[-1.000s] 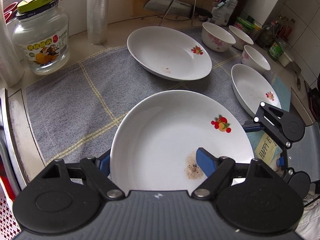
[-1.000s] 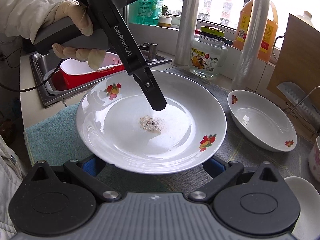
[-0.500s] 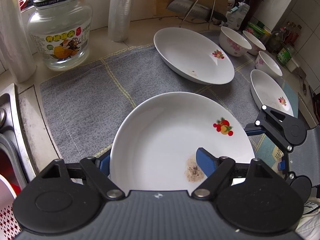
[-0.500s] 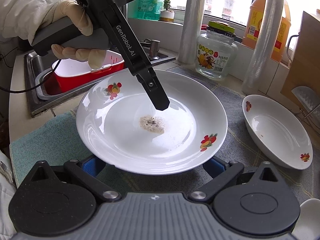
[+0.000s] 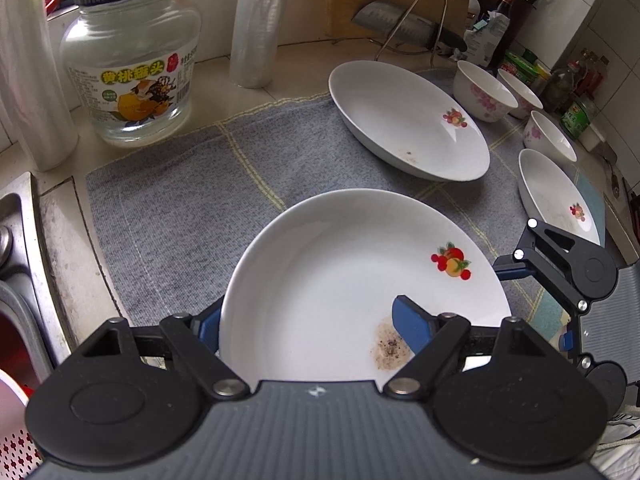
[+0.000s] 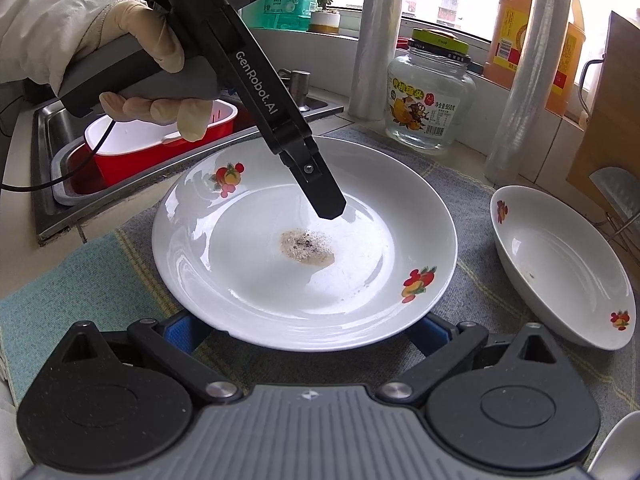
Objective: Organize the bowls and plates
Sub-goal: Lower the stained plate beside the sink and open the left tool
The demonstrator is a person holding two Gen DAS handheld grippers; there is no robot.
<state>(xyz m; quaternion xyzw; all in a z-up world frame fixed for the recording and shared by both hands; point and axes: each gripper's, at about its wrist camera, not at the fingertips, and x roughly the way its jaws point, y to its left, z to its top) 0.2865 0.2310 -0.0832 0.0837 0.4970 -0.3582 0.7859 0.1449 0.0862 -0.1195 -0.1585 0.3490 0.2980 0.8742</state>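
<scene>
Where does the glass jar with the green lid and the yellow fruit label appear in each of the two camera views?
Left wrist view: the glass jar with the green lid stands at the upper left, on the counter just beyond the grey cloth's far left corner.
Right wrist view: the same jar stands at the upper right of centre, by the window.
Shared landmark: the white plate with the brown stain, nearer the camera than the jar in both views.

Your left gripper (image 6: 330, 208) is matte black with white "GenRobot.AI" lettering and a trailing black cable. Blue pads (image 5: 410, 328), silver screws. You've got a cream sleeve (image 6: 44, 24) and a thin glove (image 6: 152, 40).
</scene>
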